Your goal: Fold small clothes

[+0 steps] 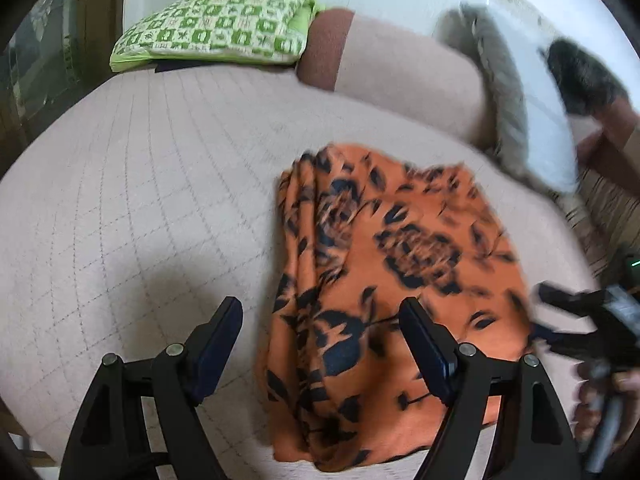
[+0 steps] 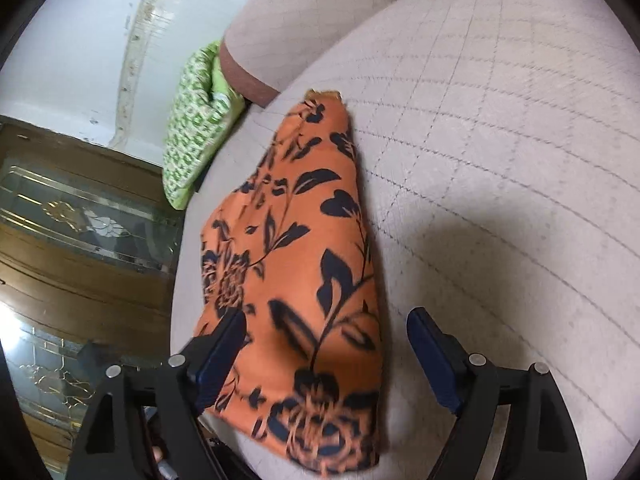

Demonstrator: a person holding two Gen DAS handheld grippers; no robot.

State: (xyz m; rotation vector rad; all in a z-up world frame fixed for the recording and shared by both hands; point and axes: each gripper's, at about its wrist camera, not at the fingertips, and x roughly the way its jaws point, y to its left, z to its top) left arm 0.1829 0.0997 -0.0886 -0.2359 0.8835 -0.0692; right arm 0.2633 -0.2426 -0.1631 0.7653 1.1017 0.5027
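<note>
An orange cloth with a dark flower print point(image 1: 384, 264) lies folded on a beige quilted cushion point(image 1: 140, 180). My left gripper point(image 1: 320, 306) hovers open over the cloth's near edge, one finger above the bare cushion and the other above the cloth, with nothing pinched. In the right wrist view the same cloth point(image 2: 296, 264) stretches away as a long folded strip. My right gripper point(image 2: 326, 316) is open over its near end, its pads clear of the fabric. That right gripper point(image 1: 580, 320) also shows blurred at the right edge of the left wrist view, held by a hand point(image 1: 600, 404).
A green patterned pillow point(image 1: 212, 28) lies at the far end of the cushion beside a beige bolster with a brown band point(image 1: 400, 68). Grey furry cushions point(image 1: 500, 92) sit at the right. A wooden door with patterned glass point(image 2: 80, 220) stands beyond the cushion's edge.
</note>
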